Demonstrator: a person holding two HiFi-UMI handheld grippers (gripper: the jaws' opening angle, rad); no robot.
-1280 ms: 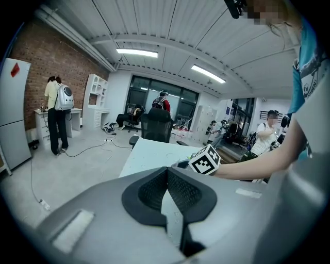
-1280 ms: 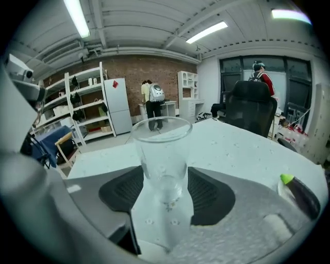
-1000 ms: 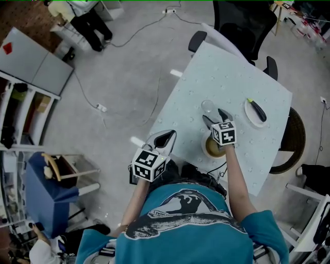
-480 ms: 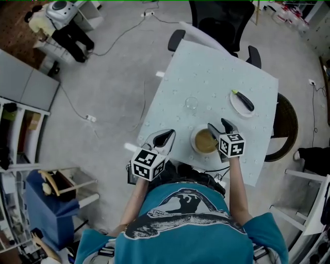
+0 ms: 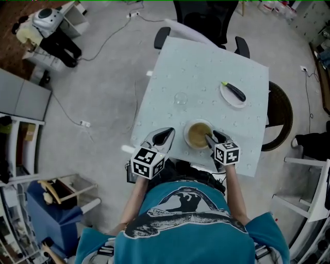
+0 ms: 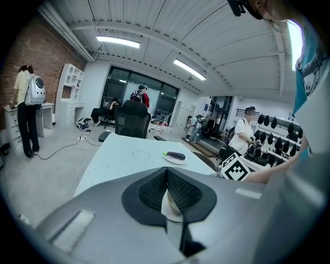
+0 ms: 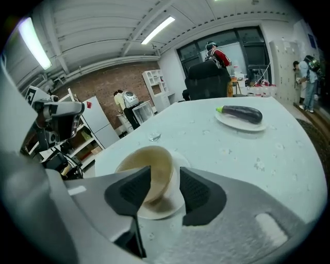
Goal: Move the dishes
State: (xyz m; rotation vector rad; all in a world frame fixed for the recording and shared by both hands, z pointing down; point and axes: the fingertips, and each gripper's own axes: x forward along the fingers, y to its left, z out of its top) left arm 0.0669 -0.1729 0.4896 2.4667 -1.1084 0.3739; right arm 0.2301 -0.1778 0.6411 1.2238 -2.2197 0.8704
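A tan bowl (image 5: 197, 133) (image 7: 149, 172) stands on a white saucer (image 7: 170, 203) near the front edge of the pale blue table (image 5: 206, 67). My right gripper (image 5: 211, 137) (image 7: 165, 175) straddles the bowl's near right wall, one pad inside and one outside. Its jaws have just been closing, and a gap still shows beside the wall. My left gripper (image 5: 164, 136) (image 6: 166, 172) is shut on nothing at the table's front left corner, left of the bowl. A white plate with an aubergine (image 5: 233, 94) (image 7: 242, 116) (image 6: 175, 156) lies farther back on the right.
A small clear glass (image 5: 180, 98) (image 7: 154, 137) stands mid-table beyond the bowl. A black office chair (image 5: 201, 15) is at the table's far side and a round wicker seat (image 5: 281, 118) at its right. Cables run over the floor on the left.
My right gripper drew back from over the bowl to its near right rim, and its jaws narrowed around the wall. The left gripper shifted slightly, still shut.
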